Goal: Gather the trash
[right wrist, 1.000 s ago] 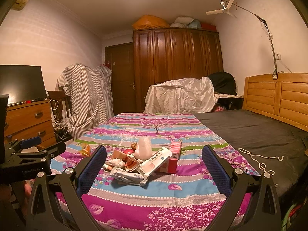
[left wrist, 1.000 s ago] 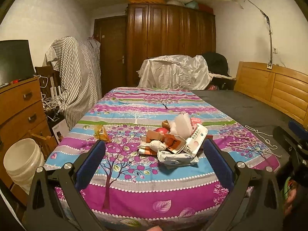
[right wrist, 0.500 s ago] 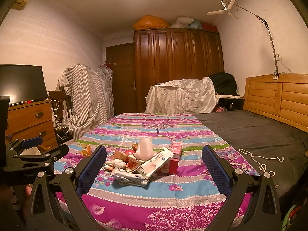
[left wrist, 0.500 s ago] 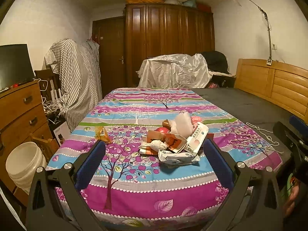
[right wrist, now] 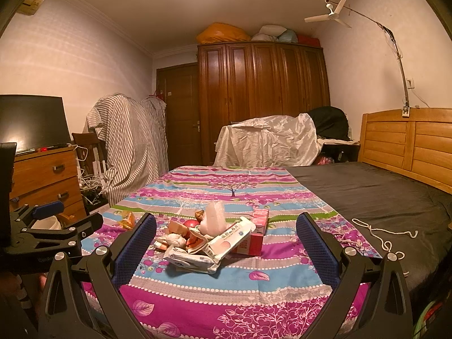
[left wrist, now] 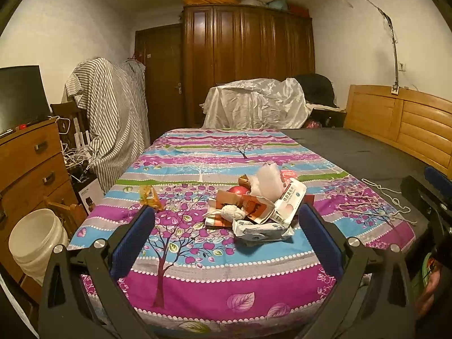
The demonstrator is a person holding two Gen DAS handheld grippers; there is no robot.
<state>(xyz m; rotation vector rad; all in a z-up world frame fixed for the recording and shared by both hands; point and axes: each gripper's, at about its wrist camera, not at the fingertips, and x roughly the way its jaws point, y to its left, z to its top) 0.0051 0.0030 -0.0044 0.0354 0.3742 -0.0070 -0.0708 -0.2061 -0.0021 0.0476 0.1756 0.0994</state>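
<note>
A pile of trash (left wrist: 257, 207) lies on the patterned bed sheet (left wrist: 220, 279): white wrappers, a white medicine box, torn orange cardboard, crumpled tissue, a clear plastic bag and a red apple. It also shows in the right wrist view (right wrist: 210, 238), with a red carton (right wrist: 255, 236) beside it. A yellow wrapper (left wrist: 149, 196) lies apart to the left. My left gripper (left wrist: 226, 240) is open and empty, short of the pile. My right gripper (right wrist: 226, 250) is open and empty, also short of it.
A white bucket (left wrist: 35, 243) stands on the floor at the left by a wooden dresser (left wrist: 31, 163). A white cord (left wrist: 381, 200) lies on the dark mattress (left wrist: 367, 155) at the right. A wardrobe and covered furniture stand at the back.
Both grippers have shifted slightly and tilted up a little; the pile sits a bit lower in the left view. Both stay open and empty.
</note>
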